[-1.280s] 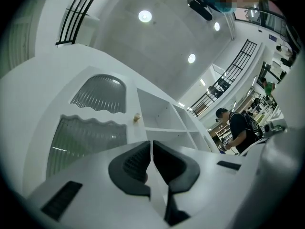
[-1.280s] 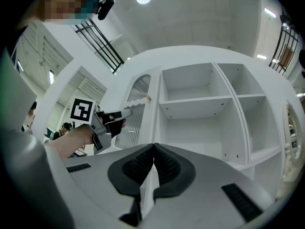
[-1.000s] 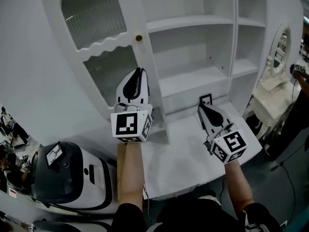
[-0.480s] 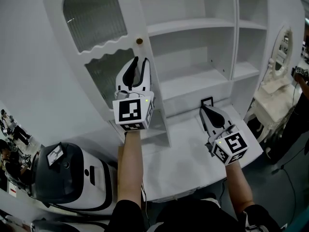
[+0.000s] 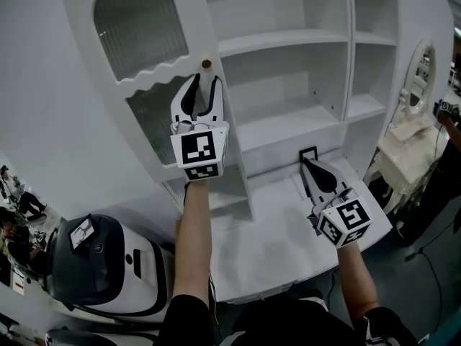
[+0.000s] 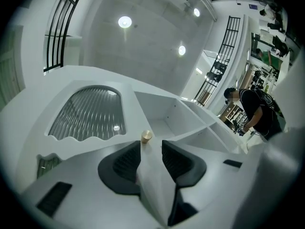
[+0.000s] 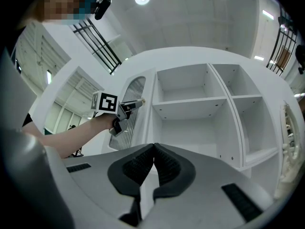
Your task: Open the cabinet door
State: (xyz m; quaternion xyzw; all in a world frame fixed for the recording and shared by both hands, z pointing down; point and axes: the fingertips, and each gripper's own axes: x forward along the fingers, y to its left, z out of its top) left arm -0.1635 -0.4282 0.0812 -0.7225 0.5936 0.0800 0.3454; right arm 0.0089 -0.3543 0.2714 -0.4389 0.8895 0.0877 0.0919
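The white cabinet door point(image 5: 144, 56) has ribbed glass panes and a small brass knob point(image 5: 207, 64) on its right edge. It stands beside bare white shelves point(image 5: 288, 38). My left gripper point(image 5: 201, 85) is raised just below the knob. Its jaws have just been opening and now stand open, with nothing between them. In the left gripper view the knob point(image 6: 146, 136) sits just beyond the tips of the left gripper point(image 6: 151, 146). My right gripper point(image 5: 310, 164) hovers shut and empty over the cabinet's ledge point(image 5: 281, 222). The right gripper view shows its pads point(image 7: 143, 163) pressed together.
A white and black machine point(image 5: 108, 265) stands on the floor at lower left. A small black-framed card point(image 5: 307, 151) leans at the back of the ledge. A white dressing table with an oval mirror point(image 5: 419, 74) stands at the right, with a person point(image 5: 450, 117) beside it.
My left gripper has risen toward the brass knob and its jaws have gone from shut to open. The right gripper has stayed where it was.
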